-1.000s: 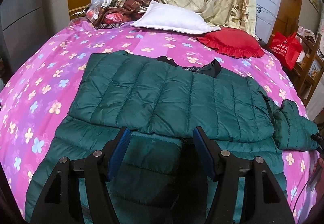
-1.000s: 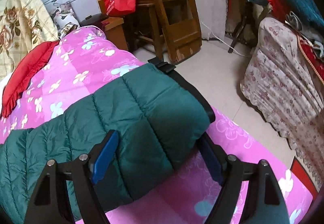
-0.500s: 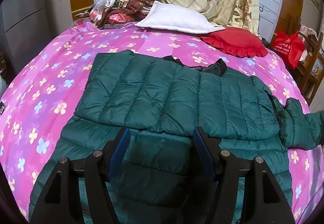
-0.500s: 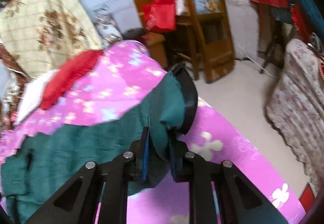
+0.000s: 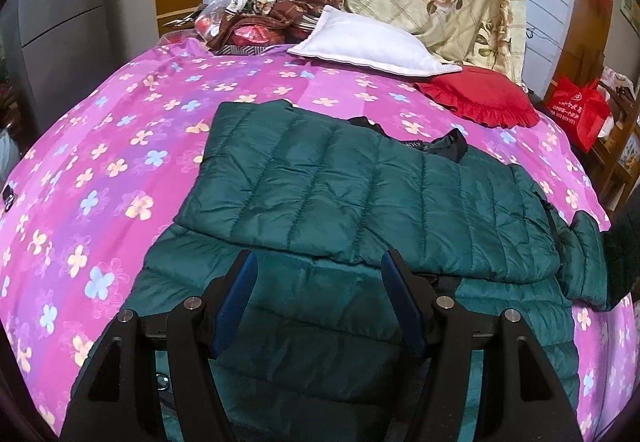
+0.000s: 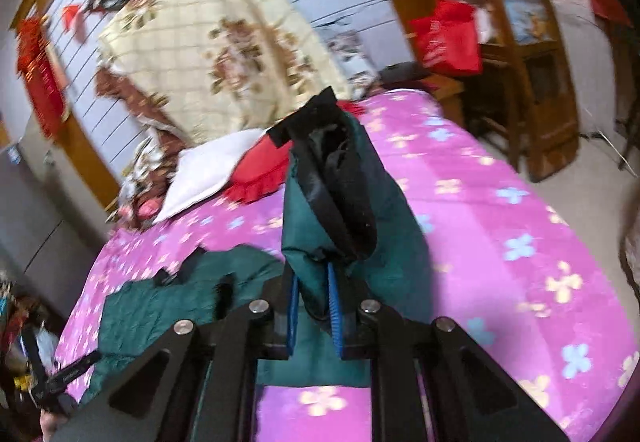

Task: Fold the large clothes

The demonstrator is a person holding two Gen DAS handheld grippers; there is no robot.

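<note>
**A:** Green puffer jacket (image 5: 360, 210) is spread mid-frame on the pink flowered bedspread (image 5: 100, 170), one sleeve already across the chest. Which step is this?

**B:** Looks like the second sleeve fold. Right gripper (image 6: 314, 306) is clamped on the raised sleeve cuff (image 6: 332, 178); left gripper (image 5: 316, 298) hovers spread apart above the hem. Next: swing the cuff toward frame left, lay it flat.

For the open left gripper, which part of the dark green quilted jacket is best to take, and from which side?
Probably the folded sleeve's near edge of the dark green quilted jacket, approached from the near side: this edge lies just ahead of the open left gripper, raised over the layer beneath.
</note>
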